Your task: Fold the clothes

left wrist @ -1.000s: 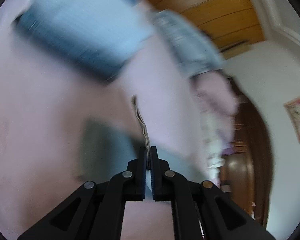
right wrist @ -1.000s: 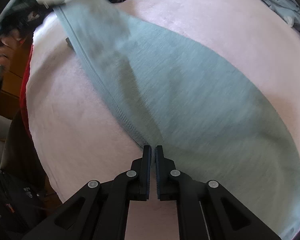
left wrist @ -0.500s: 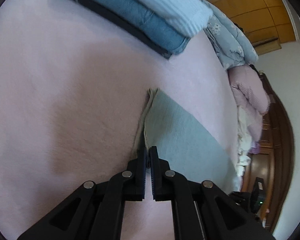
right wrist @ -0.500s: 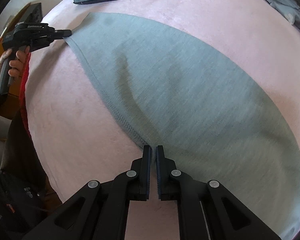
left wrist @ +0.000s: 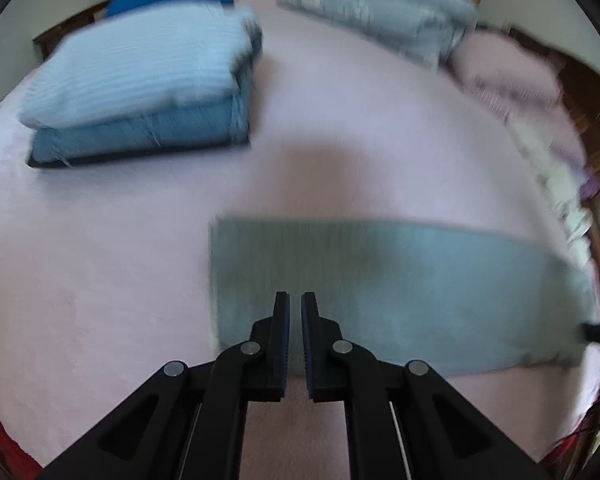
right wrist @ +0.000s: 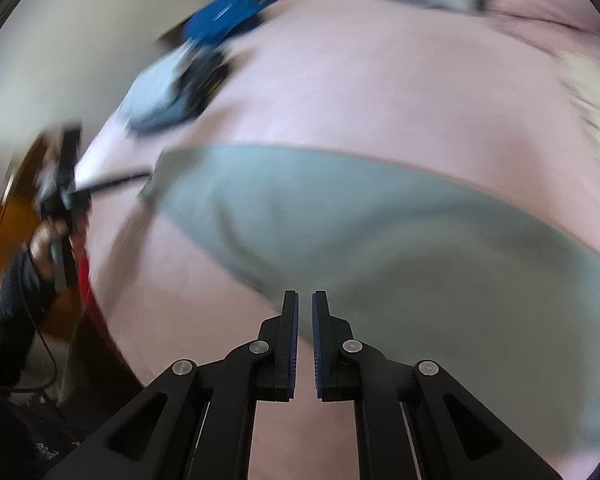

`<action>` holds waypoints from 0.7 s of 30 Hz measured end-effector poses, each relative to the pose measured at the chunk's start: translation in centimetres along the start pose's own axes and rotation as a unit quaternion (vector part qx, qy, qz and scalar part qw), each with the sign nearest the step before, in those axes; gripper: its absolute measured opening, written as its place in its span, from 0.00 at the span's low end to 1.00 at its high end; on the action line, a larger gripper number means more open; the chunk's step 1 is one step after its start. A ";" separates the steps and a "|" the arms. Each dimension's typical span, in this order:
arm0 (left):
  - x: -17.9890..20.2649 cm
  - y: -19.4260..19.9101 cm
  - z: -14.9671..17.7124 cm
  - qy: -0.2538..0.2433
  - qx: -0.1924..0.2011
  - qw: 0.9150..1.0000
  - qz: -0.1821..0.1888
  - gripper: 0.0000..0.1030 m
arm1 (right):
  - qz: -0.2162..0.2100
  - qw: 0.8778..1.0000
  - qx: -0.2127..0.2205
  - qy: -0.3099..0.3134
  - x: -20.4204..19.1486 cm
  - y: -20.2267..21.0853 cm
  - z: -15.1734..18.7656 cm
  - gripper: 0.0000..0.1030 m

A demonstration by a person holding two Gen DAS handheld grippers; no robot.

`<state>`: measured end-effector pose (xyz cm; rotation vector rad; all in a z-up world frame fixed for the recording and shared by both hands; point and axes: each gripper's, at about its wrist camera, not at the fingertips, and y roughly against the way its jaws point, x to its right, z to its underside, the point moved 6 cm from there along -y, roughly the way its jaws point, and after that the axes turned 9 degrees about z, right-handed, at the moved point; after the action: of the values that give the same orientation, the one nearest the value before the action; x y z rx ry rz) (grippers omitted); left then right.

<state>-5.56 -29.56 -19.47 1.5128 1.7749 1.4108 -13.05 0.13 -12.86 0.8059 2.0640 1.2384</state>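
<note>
On pink bed (left wrist: 100, 272), grey-green garment (left wrist: 380, 288) lies flat; soft, light, limp, best pinched at hem corners. Left gripper (left wrist: 294, 300) and right gripper (right wrist: 305, 300) both nearly closed, empty.

The grey-green cloth (left wrist: 380, 292) has been let go by the left gripper (left wrist: 295, 304) and now lies flat across the middle of the frame. The folded pile (left wrist: 140, 92) is now seen at upper left.
</note>
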 end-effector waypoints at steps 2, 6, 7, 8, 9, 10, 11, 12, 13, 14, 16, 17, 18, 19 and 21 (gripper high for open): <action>-0.9 -1.8 0.8 0.016 -0.031 0.999 -0.005 0.04 | 0.018 0.999 0.007 -0.033 2.9 1.5 1.2 0.08; -1.7 -1.8 0.8 0.054 -0.030 0.998 0.017 0.05 | 0.087 0.993 -0.001 -0.084 7.5 2.9 5.8 0.09; -1.9 -1.8 0.8 0.063 -0.030 0.997 0.022 0.05 | 0.098 0.991 -0.005 -0.096 8.3 2.7 7.1 0.10; -1.8 -1.8 0.8 0.059 -0.033 0.998 0.017 0.05 | 0.108 0.989 -0.009 -0.105 8.9 2.5 8.2 0.12; -1.7 -1.8 0.8 0.055 -0.035 0.998 0.011 0.05 | 0.116 0.988 -0.011 -0.103 9.0 2.4 8.8 0.15; -1.5 -1.8 0.8 0.049 -0.038 0.998 0.002 0.05 | 0.124 0.987 -0.013 -0.101 9.1 2.3 9.4 0.19; -1.3 -1.8 0.8 0.043 -0.041 0.998 -0.007 0.05 | 0.131 0.986 -0.015 -0.100 9.2 2.2 10.1 0.21; -1.1 -1.9 0.7 0.044 -0.042 0.998 -0.011 0.05 | 0.139 0.985 -0.018 -0.098 9.4 2.0 10.7 0.24; -0.9 -2.0 0.7 0.044 -0.044 0.998 -0.016 0.05 | 0.147 0.984 -0.020 -0.096 9.5 1.9 11.3 0.26; -0.7 -2.1 0.7 0.044 -0.046 0.998 -0.020 0.04 | 0.155 0.983 -0.022 -0.095 9.7 1.8 11.8 0.26; -0.6 -2.1 0.6 0.046 -0.049 0.997 -0.023 0.04 | 0.171 0.980 -0.022 -0.096 10.8 1.6 12.1 0.27; -0.6 -2.1 0.6 0.046 -0.050 0.997 -0.023 0.04 | 0.174 0.979 -0.020 -0.099 11.1 1.3 11.9 0.27; -0.6 -2.0 0.6 0.050 -0.050 0.997 -0.022 0.04 | 0.176 0.979 -0.018 -0.104 11.4 1.0 11.6 0.27; -0.1 -2.3 0.1 0.053 -0.050 0.997 -0.020 0.04 | 0.177 0.978 -0.016 -0.110 11.7 0.6 11.2 0.27; -0.3 -2.2 0.0 0.065 -0.050 0.997 -0.012 0.04 | 0.169 0.977 -0.003 -0.129 12.2 0.3 10.3 0.27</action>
<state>-6.59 -29.58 -21.48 1.3736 1.7612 1.5933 -13.14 14.92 -18.79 1.2824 1.7614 1.2368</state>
